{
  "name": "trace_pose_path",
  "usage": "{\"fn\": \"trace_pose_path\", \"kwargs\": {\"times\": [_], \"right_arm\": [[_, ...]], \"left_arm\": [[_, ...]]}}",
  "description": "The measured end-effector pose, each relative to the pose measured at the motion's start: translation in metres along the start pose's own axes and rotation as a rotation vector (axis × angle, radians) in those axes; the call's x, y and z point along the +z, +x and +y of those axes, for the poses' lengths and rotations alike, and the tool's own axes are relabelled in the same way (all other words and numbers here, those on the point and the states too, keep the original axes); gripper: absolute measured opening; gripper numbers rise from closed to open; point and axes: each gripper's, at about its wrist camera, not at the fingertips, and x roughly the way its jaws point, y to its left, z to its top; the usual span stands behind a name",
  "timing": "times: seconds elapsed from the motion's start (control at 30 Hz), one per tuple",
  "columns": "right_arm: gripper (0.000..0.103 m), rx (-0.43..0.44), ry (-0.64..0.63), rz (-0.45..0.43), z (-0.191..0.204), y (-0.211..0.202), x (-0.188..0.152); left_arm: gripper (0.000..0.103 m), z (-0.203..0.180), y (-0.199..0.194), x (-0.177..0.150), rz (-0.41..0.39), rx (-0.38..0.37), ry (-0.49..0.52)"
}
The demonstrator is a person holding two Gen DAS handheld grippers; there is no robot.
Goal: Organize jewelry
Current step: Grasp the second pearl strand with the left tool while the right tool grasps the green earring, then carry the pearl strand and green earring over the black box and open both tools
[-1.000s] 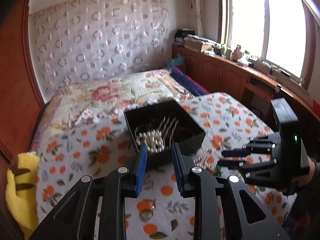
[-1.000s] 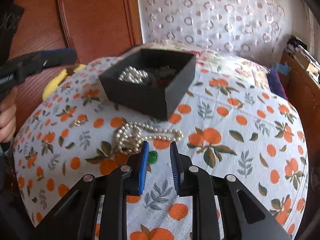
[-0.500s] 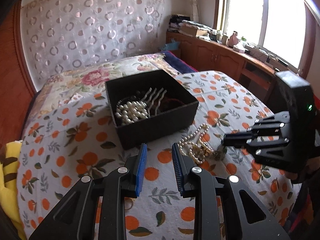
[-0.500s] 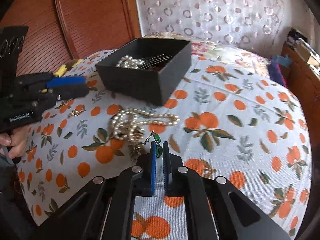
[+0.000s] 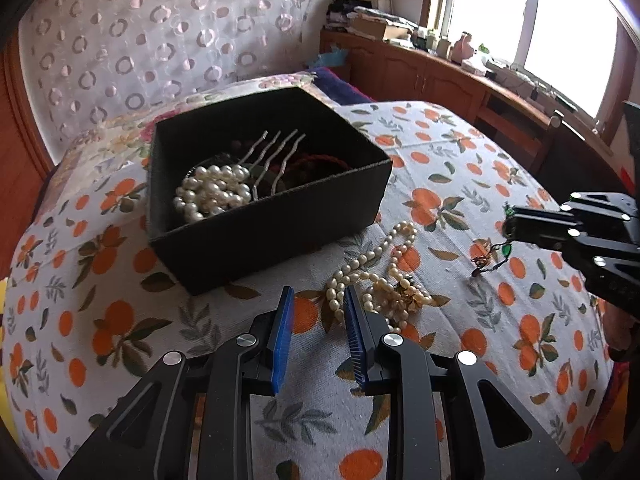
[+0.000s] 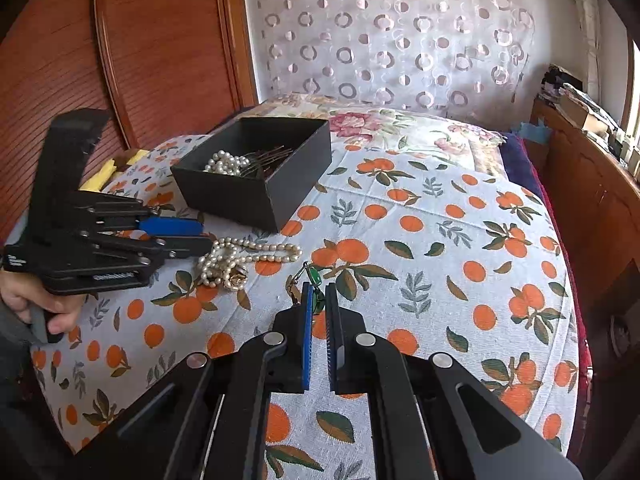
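A black open box sits on the orange-print cloth and holds white pearls, a metal hair comb and dark cords. A loose pearl necklace lies on the cloth in front of the box. My left gripper is open and empty, its tips just left of the necklace. My right gripper is shut on a green-stone earring and holds it above the cloth, its chain dangling.
The cloth covers a rounded surface that drops away at the edges. A floral bed lies behind, a wooden headboard to the left and a wooden cabinet to the right. A yellow item lies beside the box.
My right gripper closed on the green earring and lifted it off the cloth. My left gripper moved right and forward, toward the loose pearl necklace.
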Motion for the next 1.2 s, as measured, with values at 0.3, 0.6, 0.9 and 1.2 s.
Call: {"fn": "trace_pose_path", "kwargs": {"times": [0.3, 0.6, 0.9, 1.2], "right_arm": [[0.007, 0.017, -0.011, -0.022, 0.008, -0.006, -0.001], [0.007, 0.021, -0.012, -0.027, 0.01, -0.007, -0.001], [0.007, 0.023, -0.02, -0.038, 0.014, -0.011, 0.004], [0.007, 0.028, -0.037, -0.085, 0.025, -0.026, 0.017]], "left_arm": [[0.019, -0.002, -0.001, 0.005, 0.002, 0.067, 0.022], [0.019, -0.003, 0.005, 0.006, 0.02, 0.055, 0.038], [0.004, -0.008, -0.002, 0.005, 0.017, 0.017, 0.04], [0.004, -0.024, -0.081, 0.03, -0.176, -0.04, 0.039]]}}
